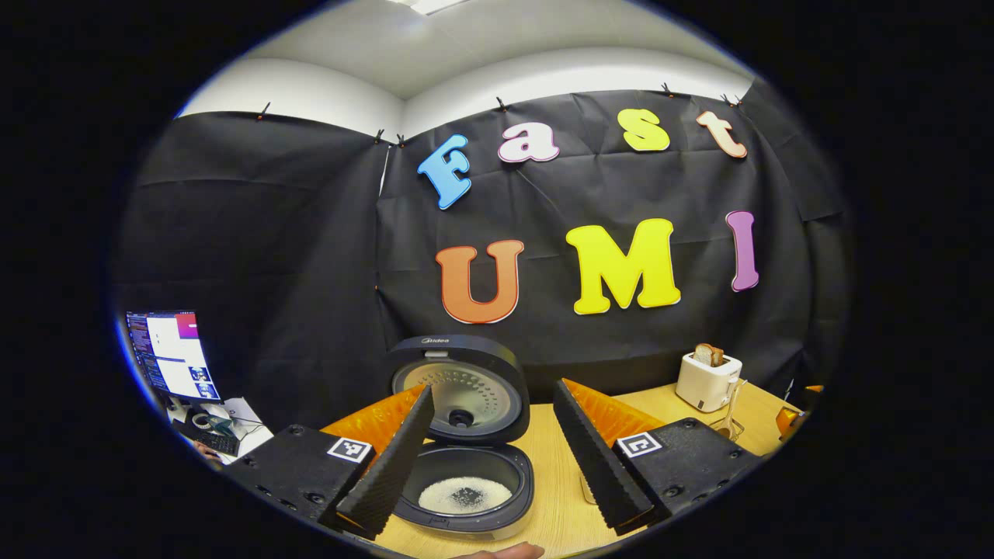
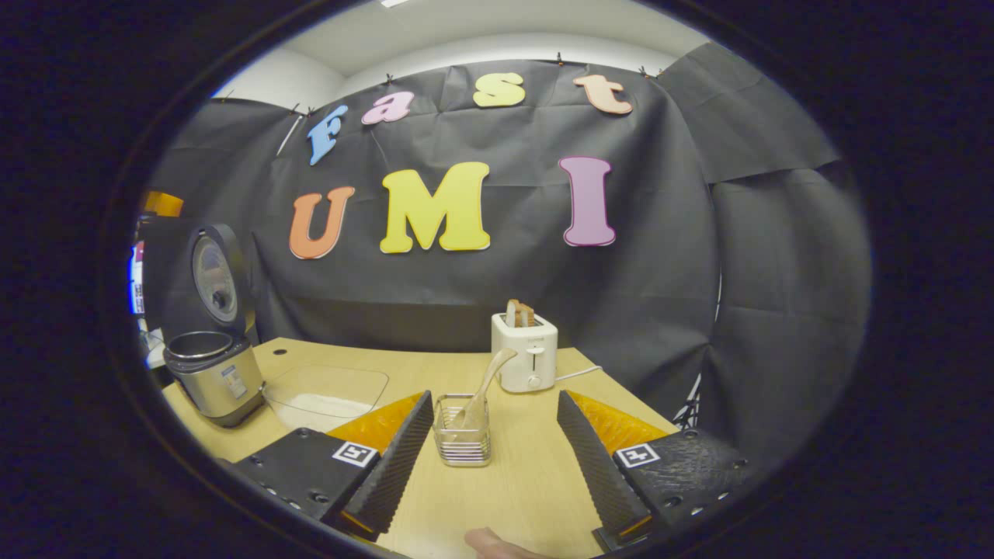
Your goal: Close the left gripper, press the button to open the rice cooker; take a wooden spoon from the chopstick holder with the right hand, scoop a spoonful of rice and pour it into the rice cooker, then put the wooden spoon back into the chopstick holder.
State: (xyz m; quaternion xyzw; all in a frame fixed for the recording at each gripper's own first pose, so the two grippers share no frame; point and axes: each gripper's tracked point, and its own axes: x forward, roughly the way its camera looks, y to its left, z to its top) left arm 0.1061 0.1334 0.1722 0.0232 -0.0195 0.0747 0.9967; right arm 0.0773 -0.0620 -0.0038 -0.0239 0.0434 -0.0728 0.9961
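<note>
Both claws, left claw (image 1: 497, 466) and right claw (image 2: 493, 466), gape empty; wooden spoon (image 2: 485, 388) leans loosely in the chopstick holder (image 2: 462, 440) (light, probably), so a nudge could topple it.

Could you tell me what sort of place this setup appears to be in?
Probably a mock kitchen booth for recording: a rice cooker, a toaster and a chopstick holder stand on a wooden table before a black cloth wall.

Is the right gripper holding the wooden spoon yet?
No. The right gripper is open, and the wooden spoon stands in the chopstick holder.
</note>
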